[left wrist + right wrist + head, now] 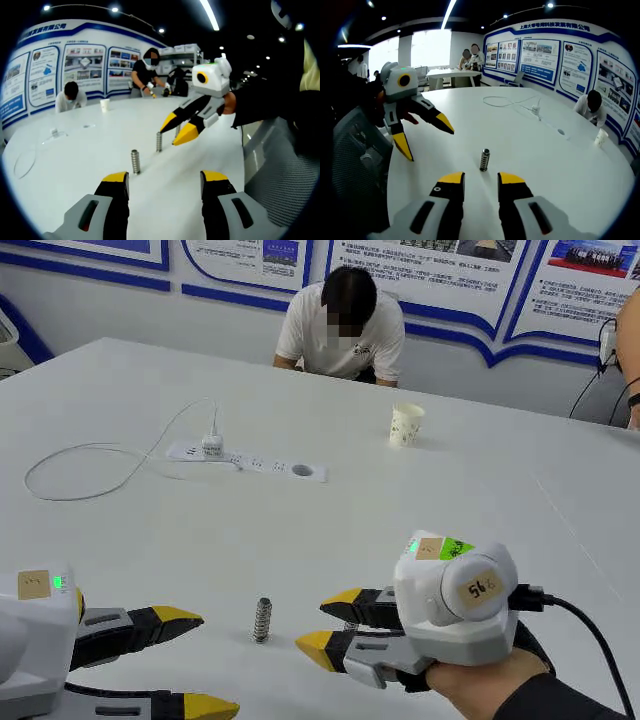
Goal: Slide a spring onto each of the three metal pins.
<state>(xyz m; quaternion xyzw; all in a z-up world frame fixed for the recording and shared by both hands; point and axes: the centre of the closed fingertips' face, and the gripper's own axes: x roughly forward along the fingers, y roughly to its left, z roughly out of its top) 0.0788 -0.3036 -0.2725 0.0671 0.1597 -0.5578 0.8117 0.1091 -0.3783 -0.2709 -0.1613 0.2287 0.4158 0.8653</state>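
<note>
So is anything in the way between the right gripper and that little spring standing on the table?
Nothing visible: the spring stands just ahead of the right gripper, jaws open, only bare table between.

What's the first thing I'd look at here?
Probably the two yellow-tipped grippers, the left gripper and the right gripper, both open near the bottom of the head view. Between them a small spring stands upright on the big white table, with a paper cup farther back.

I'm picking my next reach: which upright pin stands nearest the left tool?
The pin directly ahead of the left tool; the other pin stands farther away, beside the right tool.
</note>
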